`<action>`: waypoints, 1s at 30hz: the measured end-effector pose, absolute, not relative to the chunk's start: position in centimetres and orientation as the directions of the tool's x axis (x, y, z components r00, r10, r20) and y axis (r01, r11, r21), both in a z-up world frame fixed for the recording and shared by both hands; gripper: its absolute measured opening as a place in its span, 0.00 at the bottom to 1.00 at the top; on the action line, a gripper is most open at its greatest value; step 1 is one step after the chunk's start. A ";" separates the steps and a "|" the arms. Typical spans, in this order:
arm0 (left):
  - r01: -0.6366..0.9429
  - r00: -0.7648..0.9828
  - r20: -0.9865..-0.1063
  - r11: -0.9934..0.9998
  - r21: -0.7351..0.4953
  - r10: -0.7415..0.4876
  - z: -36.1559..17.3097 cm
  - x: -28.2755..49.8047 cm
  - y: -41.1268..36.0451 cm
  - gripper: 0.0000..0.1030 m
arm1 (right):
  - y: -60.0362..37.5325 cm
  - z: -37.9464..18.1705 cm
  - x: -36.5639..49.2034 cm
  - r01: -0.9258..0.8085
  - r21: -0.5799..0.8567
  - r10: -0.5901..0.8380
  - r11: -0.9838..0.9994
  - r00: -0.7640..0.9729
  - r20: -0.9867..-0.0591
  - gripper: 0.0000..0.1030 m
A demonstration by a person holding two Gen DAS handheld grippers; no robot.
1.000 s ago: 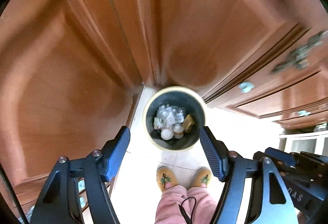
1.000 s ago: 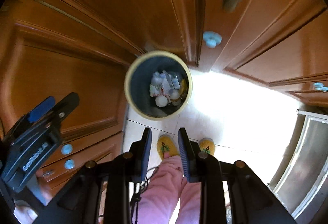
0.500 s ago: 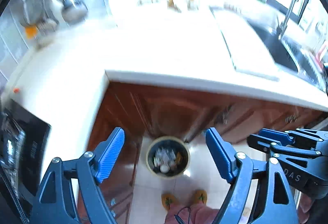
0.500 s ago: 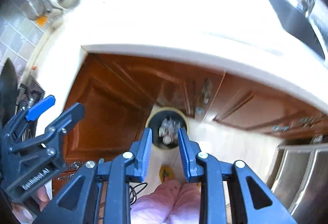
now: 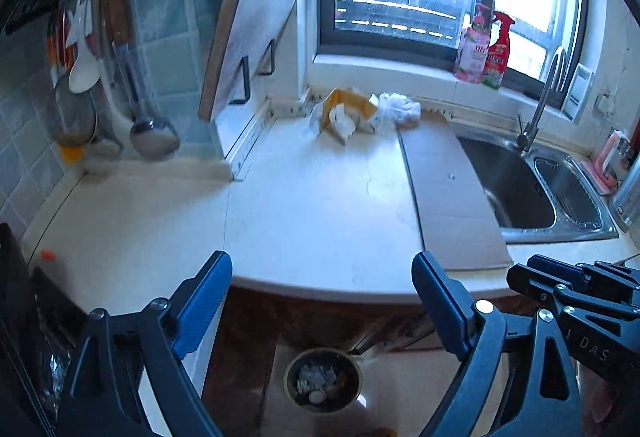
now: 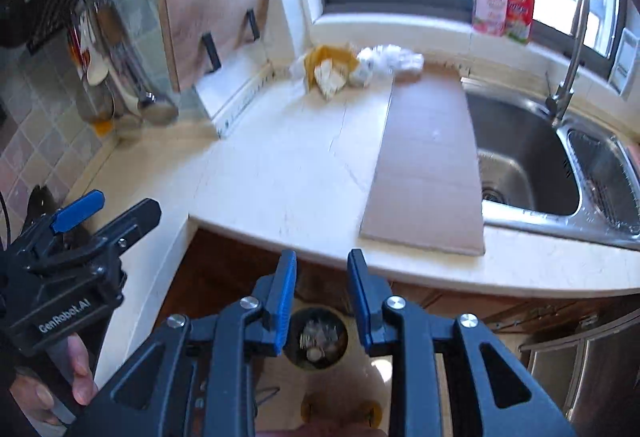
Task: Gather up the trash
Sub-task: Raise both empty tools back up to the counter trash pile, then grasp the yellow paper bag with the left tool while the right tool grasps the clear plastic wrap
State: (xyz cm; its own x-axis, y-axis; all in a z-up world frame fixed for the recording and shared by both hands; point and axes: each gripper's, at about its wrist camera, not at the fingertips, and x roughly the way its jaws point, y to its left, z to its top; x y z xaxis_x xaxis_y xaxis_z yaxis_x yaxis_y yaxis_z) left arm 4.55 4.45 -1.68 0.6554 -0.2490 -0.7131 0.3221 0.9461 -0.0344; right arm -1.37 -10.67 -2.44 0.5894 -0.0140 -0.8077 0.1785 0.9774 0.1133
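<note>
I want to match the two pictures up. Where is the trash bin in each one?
Left wrist view: the trash bin sits at the bottom middle, on the floor below the counter edge, between the left gripper's wide-open fingers.
Right wrist view: the bin is at the bottom middle, seen through the narrow gap between the right gripper's fingers.
Shared landmark: the yellow paper bag at the back of the counter.
</note>
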 end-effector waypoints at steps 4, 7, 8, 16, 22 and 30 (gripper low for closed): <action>0.359 0.660 -0.700 0.933 -0.024 -0.272 -1.2 6.4 3.1 0.88 | -11.7 -0.5 -1.1 0.211 0.125 -0.033 0.969 0.615 -0.788 0.26; 0.372 0.673 -0.688 0.928 -0.001 -0.271 -0.8 7.9 2.0 0.88 | -13.4 0.3 -0.2 0.234 0.121 -0.055 0.965 0.627 -0.777 0.32; 0.376 0.674 -0.686 0.927 -0.001 -0.274 -0.7 8.4 1.7 0.88 | -14.2 0.6 0.3 0.243 0.122 -0.061 0.962 0.630 -0.774 0.35; 0.369 0.691 -0.679 0.929 0.035 -0.248 -0.8 15.8 -1.9 0.92 | -21.4 2.0 6.4 0.270 0.182 -0.041 0.945 0.653 -0.756 0.36; 0.342 0.699 -0.694 0.933 0.115 -0.170 -1.0 24.0 -6.5 0.93 | -27.2 3.3 14.8 0.241 0.216 0.002 0.946 0.662 -0.749 0.36; 0.284 0.688 -0.726 0.929 0.237 -0.025 -4.0 36.9 -12.4 0.96 | -34.0 0.3 27.4 0.202 0.288 0.103 0.936 0.625 -0.774 0.44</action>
